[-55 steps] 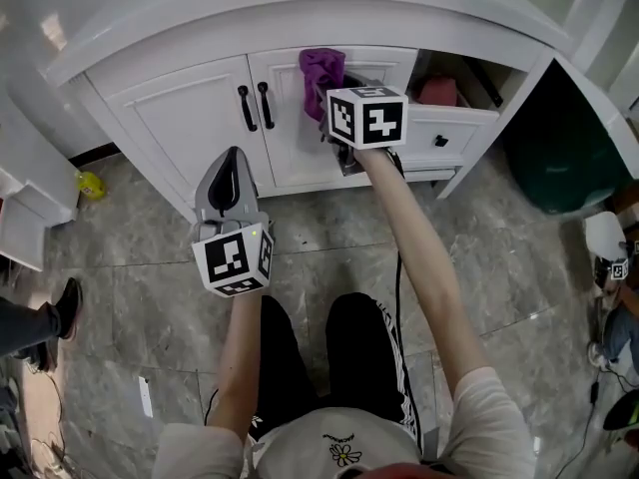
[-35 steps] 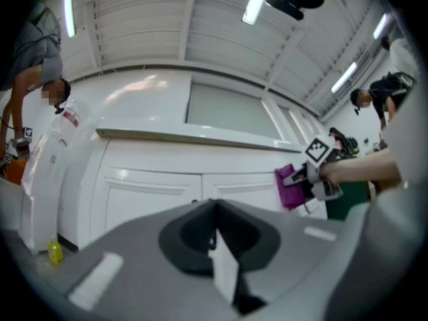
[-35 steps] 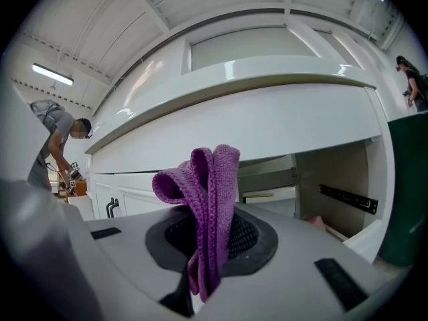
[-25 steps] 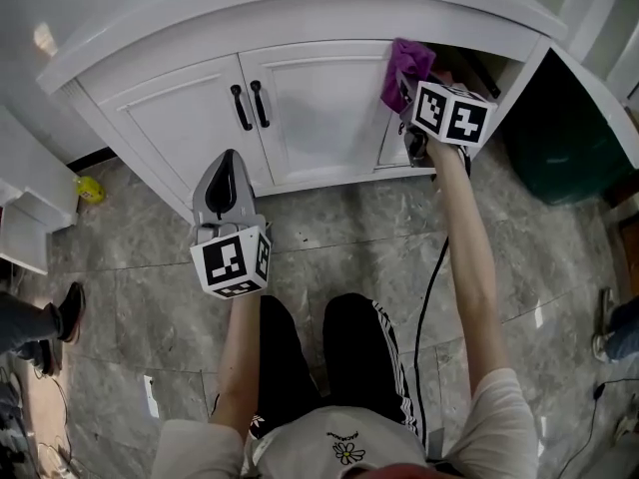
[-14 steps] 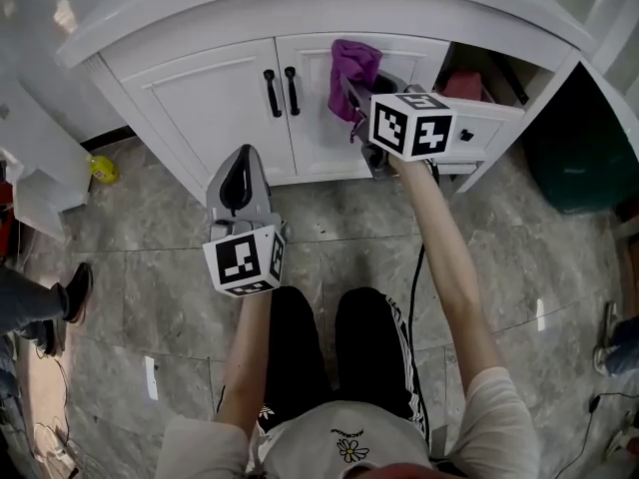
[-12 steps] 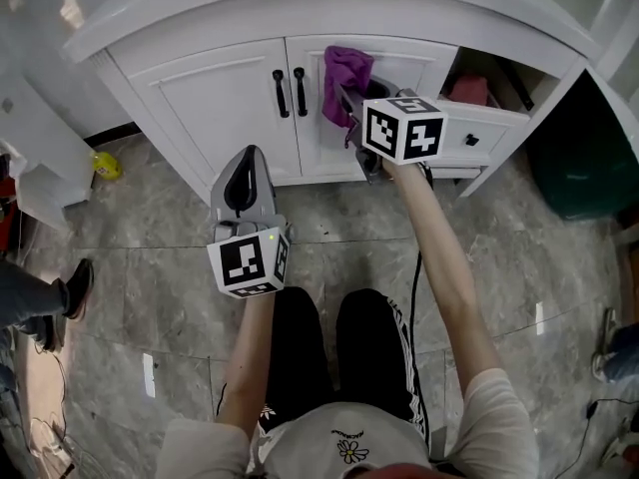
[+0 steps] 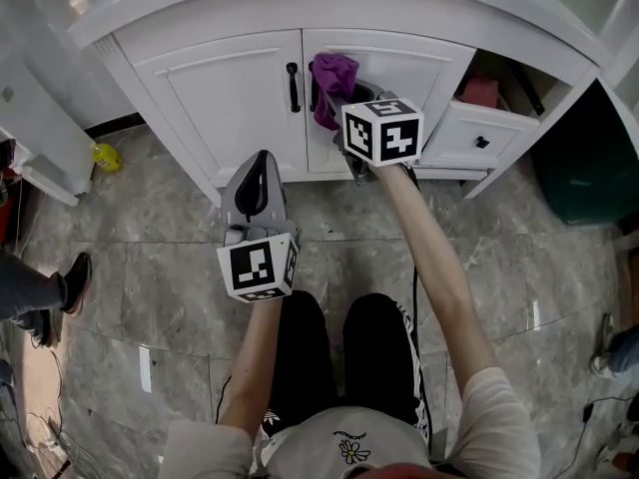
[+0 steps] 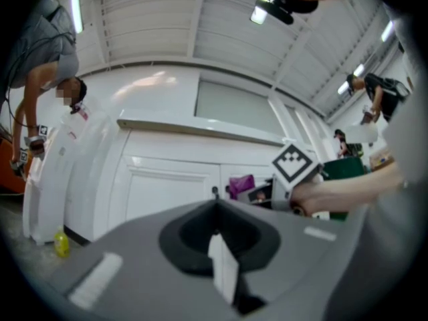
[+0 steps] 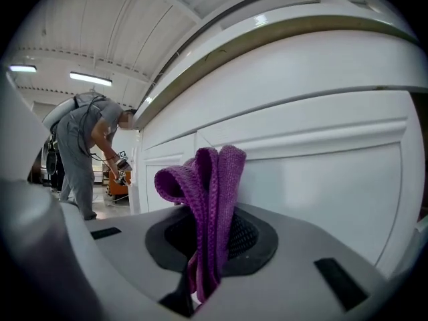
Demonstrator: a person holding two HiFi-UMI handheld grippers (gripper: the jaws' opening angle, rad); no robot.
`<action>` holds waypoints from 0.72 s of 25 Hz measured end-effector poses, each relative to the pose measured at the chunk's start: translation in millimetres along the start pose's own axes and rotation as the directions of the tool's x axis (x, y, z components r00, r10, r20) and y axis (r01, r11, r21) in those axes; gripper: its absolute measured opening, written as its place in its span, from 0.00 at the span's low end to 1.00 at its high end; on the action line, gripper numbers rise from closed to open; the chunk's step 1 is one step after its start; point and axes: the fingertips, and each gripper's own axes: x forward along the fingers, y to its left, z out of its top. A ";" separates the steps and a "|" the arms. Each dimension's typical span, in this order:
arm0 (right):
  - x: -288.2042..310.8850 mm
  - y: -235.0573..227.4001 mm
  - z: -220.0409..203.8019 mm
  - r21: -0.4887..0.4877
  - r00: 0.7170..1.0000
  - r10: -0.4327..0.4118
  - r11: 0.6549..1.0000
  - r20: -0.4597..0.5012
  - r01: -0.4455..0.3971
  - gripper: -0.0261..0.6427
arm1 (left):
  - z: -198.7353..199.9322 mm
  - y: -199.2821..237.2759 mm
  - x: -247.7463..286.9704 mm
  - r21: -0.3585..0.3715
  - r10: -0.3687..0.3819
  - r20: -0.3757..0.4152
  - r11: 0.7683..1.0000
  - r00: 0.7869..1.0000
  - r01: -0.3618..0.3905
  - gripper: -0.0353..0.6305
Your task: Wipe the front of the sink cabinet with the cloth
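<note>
The white sink cabinet [image 7: 240,88] fills the top of the head view, with two panelled doors and black handles [image 7: 293,86]. My right gripper [image 7: 334,103] is shut on a folded purple cloth [image 7: 330,84], which it holds against the right door [image 7: 419,73] beside the handles. In the right gripper view the purple cloth [image 9: 208,199] stands up out of the shut jaws in front of the white door panel [image 9: 321,186]. My left gripper [image 7: 256,183] hangs lower, over the floor in front of the left door, shut and empty. The left gripper view shows the cabinet [image 8: 174,186] and the cloth [image 8: 241,184] ahead.
An open white drawer [image 7: 469,133] juts out right of the doors, with a pink thing [image 7: 481,90] on a shelf above it. A yellow object [image 7: 107,156] lies on the grey marble floor at the left. A dark green bin [image 7: 589,168] stands at the right. A person [image 9: 87,149] bends in the background.
My right gripper has swept the purple cloth leftwards across the right door, from near the open drawer to beside the door handles. The left gripper has barely moved.
</note>
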 end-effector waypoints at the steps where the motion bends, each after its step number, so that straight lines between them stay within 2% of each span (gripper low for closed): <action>1: -0.5 0.2 -1.0 -0.005 1.000 -0.002 1.000 -0.001 0.002 0.12 | -1.3 0.3 -1.2 -0.001 0.001 -0.003 1.000 1.000 -0.001 0.06; 6: -3.2 -4.9 -0.4 -0.021 1.000 -0.012 1.000 0.000 0.012 0.12 | 2.9 0.4 -3.2 0.011 0.009 -0.003 1.000 1.000 -0.009 0.06; 12: -19.9 -38.8 -2.0 0.010 0.996 -0.086 0.996 0.014 0.086 0.12 | 4.4 -3.7 -6.7 0.024 -0.003 -0.017 1.000 1.000 0.003 0.06; 18: -51.8 -85.2 -1.1 -0.009 0.984 -0.174 0.985 0.028 0.175 0.12 | 8.3 -12.0 -1.1 0.033 -0.010 -0.013 0.999 1.000 0.011 0.06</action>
